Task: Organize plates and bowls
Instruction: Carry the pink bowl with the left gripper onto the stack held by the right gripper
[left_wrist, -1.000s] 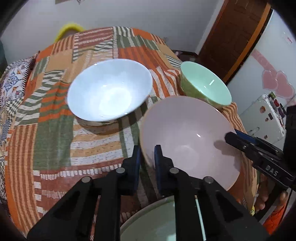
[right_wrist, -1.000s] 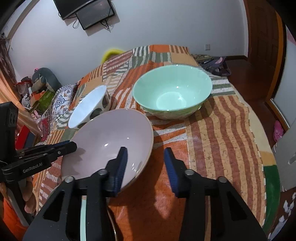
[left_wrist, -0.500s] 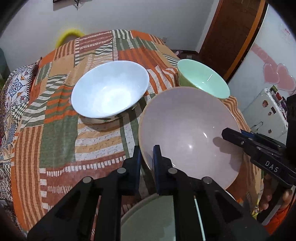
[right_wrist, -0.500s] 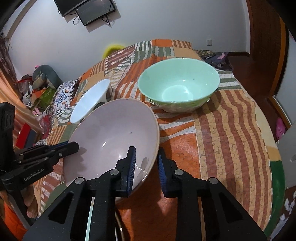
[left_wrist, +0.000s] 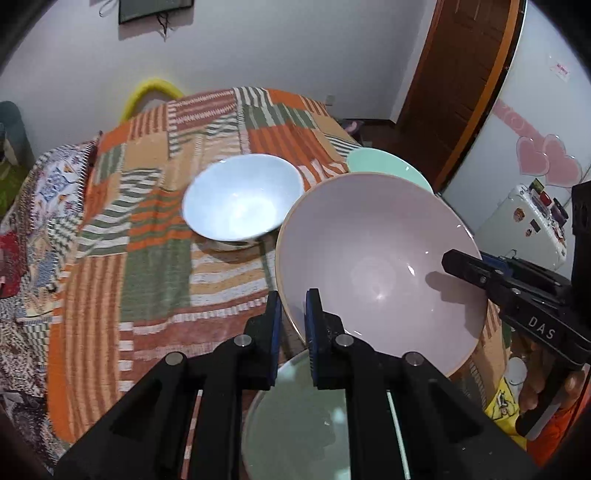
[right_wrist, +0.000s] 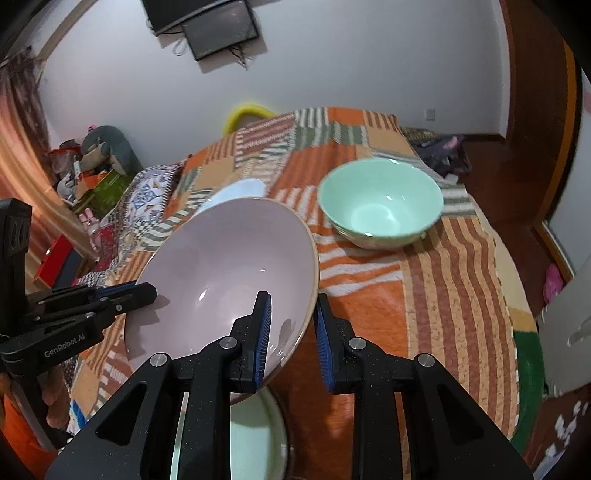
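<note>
Both tools, left tool (left_wrist: 293, 319) and right tool (right_wrist: 291, 328), clamp the pink bowl's (left_wrist: 376, 258) opposite rims.

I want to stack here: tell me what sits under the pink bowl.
A pale green dish lies below the pink bowl, which both grippers hold up by the rim. Only its near part shows; the rest is covered.

A lived-in room of a home, this. A patchwork cloth (left_wrist: 155, 229) in orange, green and cream covers a round table (right_wrist: 461, 295), bowls (right_wrist: 380, 210) sitting on it. A dark screen (right_wrist: 218, 27) hangs on the white wall, a wooden door (left_wrist: 465, 74) stands at the far right, pink heart stickers (left_wrist: 546, 162) beside it. Soft toys (right_wrist: 103, 147) and boxes crowd the left corner.
</note>
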